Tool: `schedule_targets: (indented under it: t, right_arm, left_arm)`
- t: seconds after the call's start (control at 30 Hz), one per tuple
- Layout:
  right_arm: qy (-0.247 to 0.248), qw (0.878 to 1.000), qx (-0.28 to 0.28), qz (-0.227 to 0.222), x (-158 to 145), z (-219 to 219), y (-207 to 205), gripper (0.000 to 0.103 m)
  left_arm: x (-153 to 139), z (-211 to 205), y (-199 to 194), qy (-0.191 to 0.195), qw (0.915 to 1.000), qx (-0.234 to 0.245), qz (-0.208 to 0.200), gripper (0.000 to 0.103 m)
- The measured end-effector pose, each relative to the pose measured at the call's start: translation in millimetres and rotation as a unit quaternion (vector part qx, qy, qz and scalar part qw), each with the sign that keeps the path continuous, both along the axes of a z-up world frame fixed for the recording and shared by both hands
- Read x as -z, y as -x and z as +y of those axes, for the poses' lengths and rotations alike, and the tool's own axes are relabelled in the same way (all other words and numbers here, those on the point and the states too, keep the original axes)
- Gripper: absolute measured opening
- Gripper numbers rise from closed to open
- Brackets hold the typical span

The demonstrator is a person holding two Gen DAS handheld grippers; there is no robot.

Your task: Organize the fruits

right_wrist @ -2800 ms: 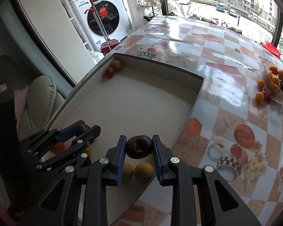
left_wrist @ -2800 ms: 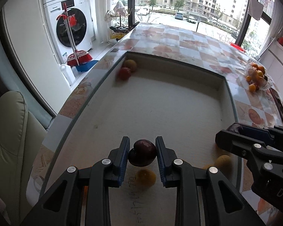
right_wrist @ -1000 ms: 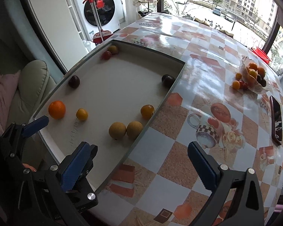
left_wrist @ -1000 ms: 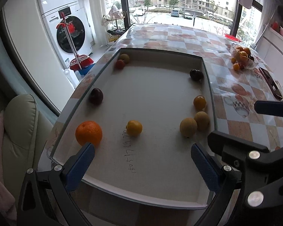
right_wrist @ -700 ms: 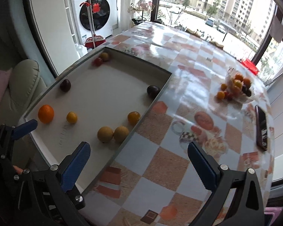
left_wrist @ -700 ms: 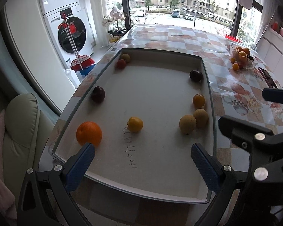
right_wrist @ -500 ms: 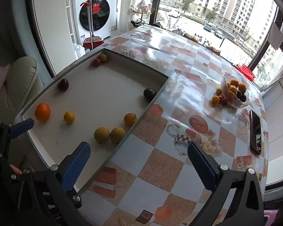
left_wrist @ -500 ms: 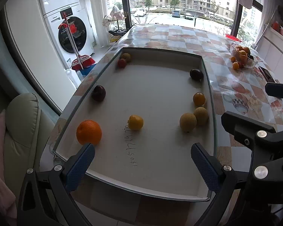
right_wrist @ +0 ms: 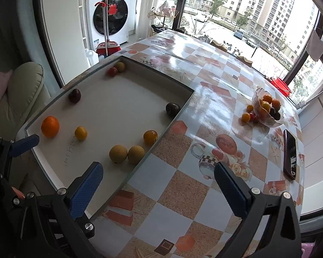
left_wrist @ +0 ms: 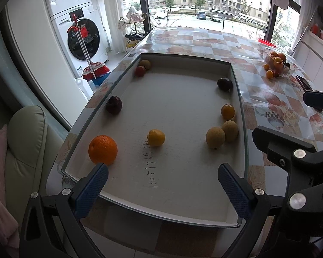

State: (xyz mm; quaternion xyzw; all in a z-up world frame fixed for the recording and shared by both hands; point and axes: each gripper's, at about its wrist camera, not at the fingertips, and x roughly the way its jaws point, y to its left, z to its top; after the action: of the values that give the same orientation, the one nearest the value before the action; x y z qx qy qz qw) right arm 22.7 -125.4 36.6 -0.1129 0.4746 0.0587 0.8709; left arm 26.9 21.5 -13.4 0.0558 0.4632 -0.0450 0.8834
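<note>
A big white tray [left_wrist: 183, 212] sits on the desk [right_wrist: 183, 193], which has a checkered cloth with pictures on it. Nine fruits lie in the tray. There is one big orange [left_wrist: 102, 149] at the near left side. One small yellow fruit [left_wrist: 156, 137] lies near the middle, just beside some writing on the tray floor. Two tan round fruits [left_wrist: 221, 133] touch each other at the right side. One small orange fruit [left_wrist: 227, 111] lies just behind them. There are two dark plums: one [left_wrist: 114, 105] by the left wall and one [left_wrist: 224, 84] by the right wall. In the far left corner a small red fruit [left_wrist: 140, 71] touches a yellowish one [left_wrist: 145, 63].

A glass bowl [right_wrist: 269, 119] with more small fruits stands well apart on the desk, and three little fruits lie just beside it. One dark phone [right_wrist: 290, 157] lies near the desk's right edge.

The left claw [left_wrist: 162, 181] hangs over the near edge of the tray, its jaws spread wide with nothing in them. The right claw [right_wrist: 158, 182] hangs over the desk beside the tray, also spread wide and holding nothing.
</note>
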Motion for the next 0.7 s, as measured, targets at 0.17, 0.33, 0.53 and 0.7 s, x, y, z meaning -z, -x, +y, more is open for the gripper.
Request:
schedule_targets:
  t: [0.17,0.33,0.53,0.7]
  right_arm:
    - [-0.002,1.000,-0.001,0.003,1.7,-0.5,-0.1,0.103]
    - [-0.002,1.000,-0.003,0.005,3.1,0.2,0.2,0.103]
    - [-0.004,1.000,-0.005,0.006,3.7,0.7,1.5,0.103]
    - [-0.009,1.000,-0.007,0.006,2.7,2.4,2.5,0.103]
  left_arm:
    - [-0.1,0.0,0.9,-0.001,1.0000,0.000,0.000,0.102]
    - [0.4,1.6,0.7,0.000,1.0000,-0.001,0.002,0.102]
    - [2.5,3.7,-0.4,-0.003,1.0000,-0.006,0.006,0.102]
    - [2.3,4.6,0.0,0.001,1.0000,-0.004,0.003,0.102]
